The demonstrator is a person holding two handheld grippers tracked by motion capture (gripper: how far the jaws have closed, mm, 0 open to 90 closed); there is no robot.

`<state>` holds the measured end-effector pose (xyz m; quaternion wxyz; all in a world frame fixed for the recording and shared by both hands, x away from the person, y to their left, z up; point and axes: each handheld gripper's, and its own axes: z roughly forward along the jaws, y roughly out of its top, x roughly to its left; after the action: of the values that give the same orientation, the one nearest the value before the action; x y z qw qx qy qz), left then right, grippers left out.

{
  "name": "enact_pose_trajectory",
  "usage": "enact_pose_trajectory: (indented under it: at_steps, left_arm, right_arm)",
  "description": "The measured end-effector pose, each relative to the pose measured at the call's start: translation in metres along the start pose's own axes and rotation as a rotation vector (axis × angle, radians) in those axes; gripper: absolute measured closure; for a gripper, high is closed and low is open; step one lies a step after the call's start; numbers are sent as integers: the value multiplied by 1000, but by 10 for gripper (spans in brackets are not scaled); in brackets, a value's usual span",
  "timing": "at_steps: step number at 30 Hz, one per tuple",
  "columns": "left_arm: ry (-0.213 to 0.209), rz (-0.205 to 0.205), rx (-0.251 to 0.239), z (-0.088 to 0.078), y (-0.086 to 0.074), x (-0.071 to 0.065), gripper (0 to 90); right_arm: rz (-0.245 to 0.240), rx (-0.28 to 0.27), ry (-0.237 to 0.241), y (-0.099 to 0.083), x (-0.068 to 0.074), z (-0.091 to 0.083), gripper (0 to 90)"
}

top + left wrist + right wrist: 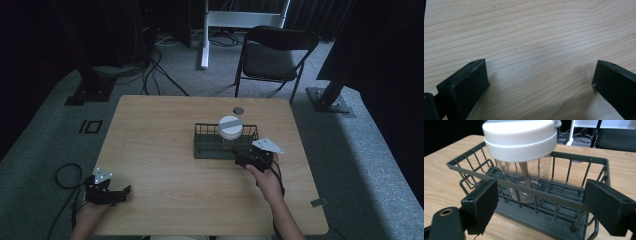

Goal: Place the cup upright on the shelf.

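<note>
A clear glass bottle with a wide white lid (230, 127) (521, 138) stands upright inside a dark green wire basket (205, 145) (584, 162) at the middle of the wooden table (165, 165). My right gripper (248, 156) (539, 207) is open at the basket's near right rim, with the wire wall between its jaws and the bottle beyond them. My left gripper (120, 194) (540, 82) is open at the table's near left corner, its jaws over bare wood.
A small dark round disc (238, 109) lies on the table behind the basket. A black folding chair (272, 55) stands beyond the far edge. Cables (65, 175) trail on the floor at the left, and dark stand bases (330, 102) flank the table.
</note>
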<state>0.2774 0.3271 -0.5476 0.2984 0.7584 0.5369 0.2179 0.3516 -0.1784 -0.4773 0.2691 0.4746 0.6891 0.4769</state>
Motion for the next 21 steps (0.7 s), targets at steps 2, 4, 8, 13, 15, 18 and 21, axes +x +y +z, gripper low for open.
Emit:
enact_pose_trajectory:
  at_steps: [2,4,8,13,15,18,21]
  left_arm:
    - [0,0,-1,0,0,0,5]
    - [0,0,-1,0,0,0,6]
    - [0,0,0,0,0,0,5]
    - [0,0,0,0,0,0,6]
    - [0,0,-1,0,0,0,5]
    - [0,0,0,0,0,0,6]
    - [0,0,0,0,0,0,6]
  right_arm:
    - [-5,-2,0,-1,-1,-3,130]
    - [-8,0,-1,-3,-1,-7,130]
    - [-11,8,-1,-9,-4,-13,130]
    - [-16,16,-7,-17,-8,-18,130]
    - [-14,18,-11,-20,-10,-20,130]
    - [-8,21,-23,-26,-13,-22,130]
    - [-8,29,-30,-31,-17,-24,130]
